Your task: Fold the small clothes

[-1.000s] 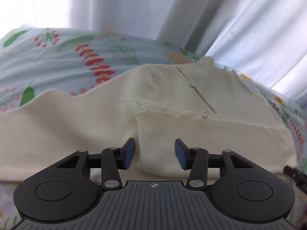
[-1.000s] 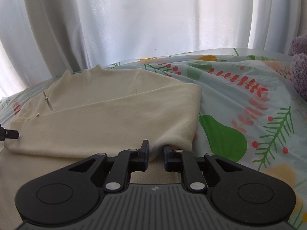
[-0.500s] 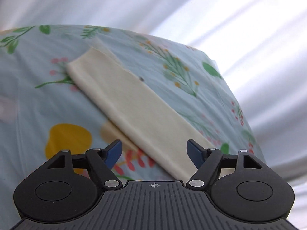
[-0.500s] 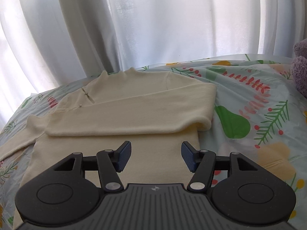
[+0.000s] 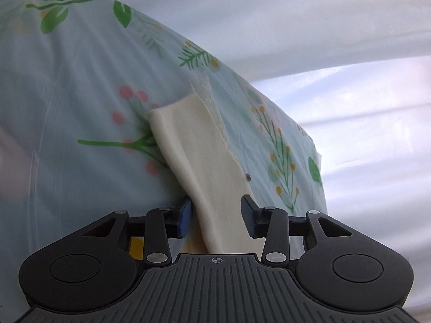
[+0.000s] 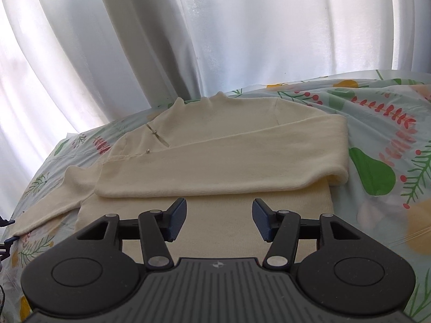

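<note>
Now the left gripper [image 5: 216, 219], its jaws just narrowed but not yet pinching, is straddled over the cream knit sweater's unfolded sleeve [image 5: 199, 158], whose long axis runs straight ahead between them, while the right gripper [image 6: 219, 219] is held open and empty before the body.

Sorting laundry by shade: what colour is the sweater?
Plain cream sweater, clearest in the right wrist view.

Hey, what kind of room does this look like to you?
Probably a bedroom at home: a cream sweater lies on a floral bedsheet, with white curtains covering a bright window right behind it. No other furniture shows.
</note>
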A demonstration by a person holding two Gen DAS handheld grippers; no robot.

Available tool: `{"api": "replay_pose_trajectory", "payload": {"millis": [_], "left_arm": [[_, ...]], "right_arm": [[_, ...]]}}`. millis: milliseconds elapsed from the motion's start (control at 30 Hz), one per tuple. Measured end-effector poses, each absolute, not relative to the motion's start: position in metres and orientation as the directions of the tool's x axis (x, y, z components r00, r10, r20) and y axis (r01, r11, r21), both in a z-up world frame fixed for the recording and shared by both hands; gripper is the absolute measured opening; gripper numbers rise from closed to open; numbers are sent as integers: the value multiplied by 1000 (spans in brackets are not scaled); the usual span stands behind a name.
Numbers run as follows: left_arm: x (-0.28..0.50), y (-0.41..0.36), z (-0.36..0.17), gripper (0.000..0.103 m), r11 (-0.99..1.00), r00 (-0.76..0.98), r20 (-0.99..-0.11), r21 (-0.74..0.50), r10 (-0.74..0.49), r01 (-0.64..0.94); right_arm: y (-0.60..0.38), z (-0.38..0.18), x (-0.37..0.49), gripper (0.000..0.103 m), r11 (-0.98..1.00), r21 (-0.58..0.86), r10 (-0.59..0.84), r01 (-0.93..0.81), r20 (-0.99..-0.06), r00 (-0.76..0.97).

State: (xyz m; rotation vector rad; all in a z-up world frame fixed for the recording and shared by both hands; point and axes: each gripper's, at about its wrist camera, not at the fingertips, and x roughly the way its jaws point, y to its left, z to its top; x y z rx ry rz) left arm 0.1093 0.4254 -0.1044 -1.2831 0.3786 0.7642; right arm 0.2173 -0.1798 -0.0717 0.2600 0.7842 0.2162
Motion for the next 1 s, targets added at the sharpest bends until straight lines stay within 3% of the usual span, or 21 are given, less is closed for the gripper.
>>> {"api": "replay_pose_trajectory", "payload": {"millis": [67, 133, 300, 433, 533, 667, 700, 800, 867, 1000], "left_arm": [[109, 430, -105, 38, 59, 693, -646, -716, 320, -695], [111, 435, -106, 10, 53, 657, -677, -681, 332, -730], [119, 432, -97, 8, 124, 645, -674, -650, 361, -749], [145, 382, -44, 7, 422, 743, -551, -611, 380, -670], [176, 314, 7, 7, 681, 862, -435, -549, 261, -483], [214, 185, 47, 9, 917, 944, -327, -391, -51, -86], [221, 156, 47, 13, 931, 936, -330, -364, -120, -9], [241, 89, 21, 41, 925, 852, -425, -346, -305, 158], [245, 67, -5, 38, 921, 796, -504, -351, -336, 167], [243, 67, -44, 34, 943, 727, -629, -325, -274, 74]], "right_arm": [[-180, -71, 218, 52, 944, 318, 290, -90, -663, 690], [-181, -71, 219, 47, 942, 325, 290, -86, -658, 695], [-185, -74, 221, 40, 947, 315, 267, -61, -669, 694], [-193, -77, 220, 39, 945, 324, 254, -31, -673, 695], [-196, -78, 219, 38, 944, 329, 250, -22, -670, 700], [-198, -76, 217, 38, 940, 341, 250, -15, -656, 712], [-199, -75, 216, 38, 938, 346, 251, -14, -652, 715], [-201, -75, 215, 38, 936, 351, 254, -14, -647, 719], [-202, -76, 217, 38, 935, 354, 257, -16, -648, 717], [-197, -78, 235, 38, 915, 398, 332, -66, -649, 684]]}}
